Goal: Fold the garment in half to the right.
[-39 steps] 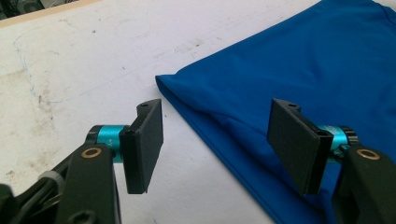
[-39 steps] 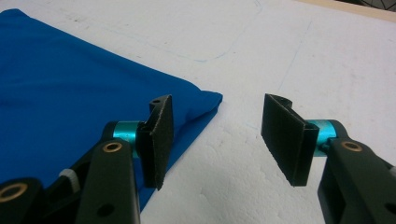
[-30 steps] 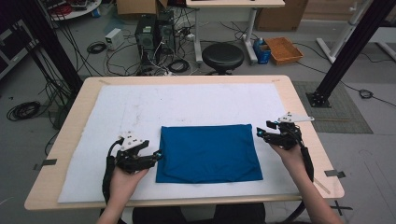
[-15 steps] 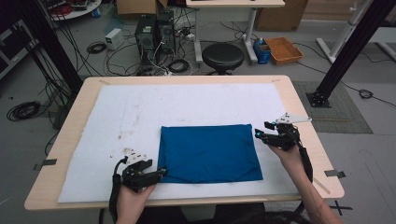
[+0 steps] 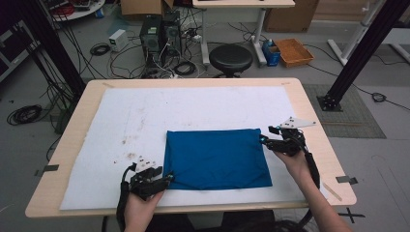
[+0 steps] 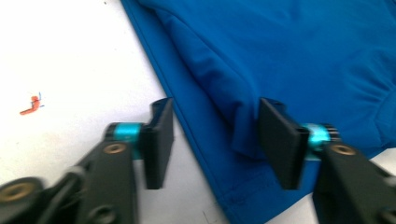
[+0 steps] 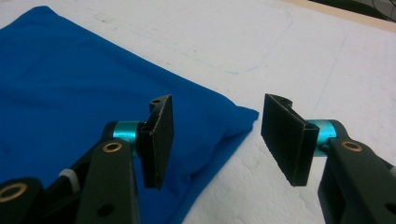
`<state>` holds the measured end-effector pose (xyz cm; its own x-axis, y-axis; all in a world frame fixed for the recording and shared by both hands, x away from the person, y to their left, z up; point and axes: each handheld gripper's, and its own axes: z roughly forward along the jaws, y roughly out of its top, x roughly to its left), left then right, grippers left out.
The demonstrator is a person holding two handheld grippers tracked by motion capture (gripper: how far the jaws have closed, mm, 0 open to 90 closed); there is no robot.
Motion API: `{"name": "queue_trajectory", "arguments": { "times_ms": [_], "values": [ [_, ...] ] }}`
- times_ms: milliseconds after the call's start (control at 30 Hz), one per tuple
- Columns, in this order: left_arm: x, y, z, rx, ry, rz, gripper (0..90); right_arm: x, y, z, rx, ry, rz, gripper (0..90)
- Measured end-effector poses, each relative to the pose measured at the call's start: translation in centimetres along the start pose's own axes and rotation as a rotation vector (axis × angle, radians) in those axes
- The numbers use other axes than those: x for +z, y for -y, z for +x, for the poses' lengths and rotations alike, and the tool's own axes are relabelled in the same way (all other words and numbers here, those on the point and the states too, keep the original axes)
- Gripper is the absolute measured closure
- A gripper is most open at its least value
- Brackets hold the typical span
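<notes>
The wooden table [image 5: 309, 116] carries a white mat [image 5: 193, 116], stained brown toward its left side. A folded blue cloth [image 5: 217, 157] lies flat on the mat's near half, creased at its corners. The left gripper [image 5: 164, 181] straddles the cloth's near left corner, its jaws just closing, pads not yet pressing. The right gripper [image 5: 263, 140] stands released at the far right corner.

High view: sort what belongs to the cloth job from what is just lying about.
In the job:
blue cloth
left hand-held gripper, jaws just closing around the cloth's near corner
right hand-held gripper, open at its far corner

Lying about:
stool
orange tray
computer tower
</notes>
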<state>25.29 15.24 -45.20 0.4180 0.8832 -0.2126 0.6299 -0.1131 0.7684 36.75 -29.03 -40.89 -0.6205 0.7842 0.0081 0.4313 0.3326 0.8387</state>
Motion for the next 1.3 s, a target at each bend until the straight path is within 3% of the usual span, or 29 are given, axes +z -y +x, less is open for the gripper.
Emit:
{"name": "queue_trajectory", "arguments": {
  "times_ms": [100,300,567,700,967,1300],
  "values": [
    [0.1,0.0,-0.3,0.019,-0.017,0.002,57.2,0.4,-0.3,0.5,-0.014,-0.01,0.002,44.2],
    [0.3,0.1,-0.5,0.004,-0.023,-0.012,69.4,0.8,-1.1,1.8,-0.031,-0.038,-0.006,44.2],
    [0.5,0.1,-0.7,-0.002,-0.018,-0.021,77.8,2.2,-4.5,5.1,-0.065,-0.141,-0.048,45.9],
    [0.5,0.1,-0.6,-0.011,-0.01,-0.023,78.5,4.4,-6.2,7.1,-0.094,-0.179,-0.034,47.9],
    [0.6,0.1,-0.5,-0.013,-0.003,-0.025,79.7,9.3,-8.8,10.2,-0.077,-0.249,-0.003,52.1],
    [0.6,0.1,-0.4,-0.011,0.0,-0.025,80.7,16.5,-10.5,15.0,-0.063,-0.29,0.125,59.5]
  ]
}}
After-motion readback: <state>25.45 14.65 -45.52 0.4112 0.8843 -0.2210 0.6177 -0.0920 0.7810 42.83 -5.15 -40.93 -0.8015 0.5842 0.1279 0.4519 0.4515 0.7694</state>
